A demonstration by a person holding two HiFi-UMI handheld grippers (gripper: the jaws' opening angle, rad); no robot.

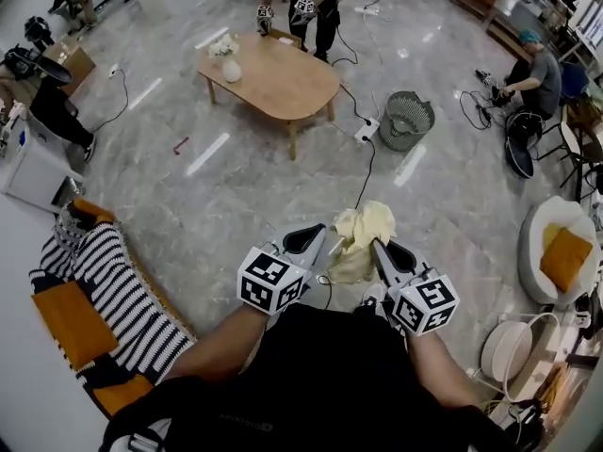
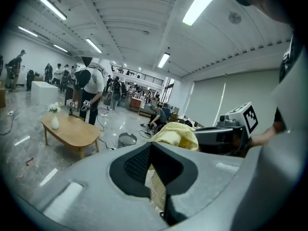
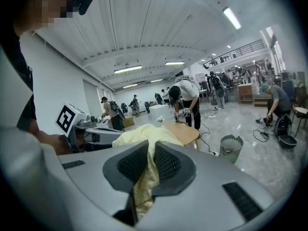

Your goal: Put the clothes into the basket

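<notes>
A pale yellow garment (image 1: 363, 236) hangs bunched between my two grippers, above the marble floor in front of me. My left gripper (image 1: 320, 238) is shut on its left side and my right gripper (image 1: 378, 247) on its right side. In the left gripper view the yellow cloth (image 2: 179, 135) is pinched in the left gripper (image 2: 154, 154), and the right gripper (image 2: 234, 127) shows just behind it. The right gripper view has the cloth (image 3: 144, 134) clamped in the right gripper (image 3: 148, 153). A grey mesh basket (image 1: 405, 120) stands on the floor far ahead, to the right of the table.
A low wooden table (image 1: 283, 81) with a white vase (image 1: 230, 68) stands ahead. A sofa with a striped blanket (image 1: 113, 285) and orange cushions is at my left. A cable (image 1: 364, 172) runs across the floor. Several people stand or sit around the hall.
</notes>
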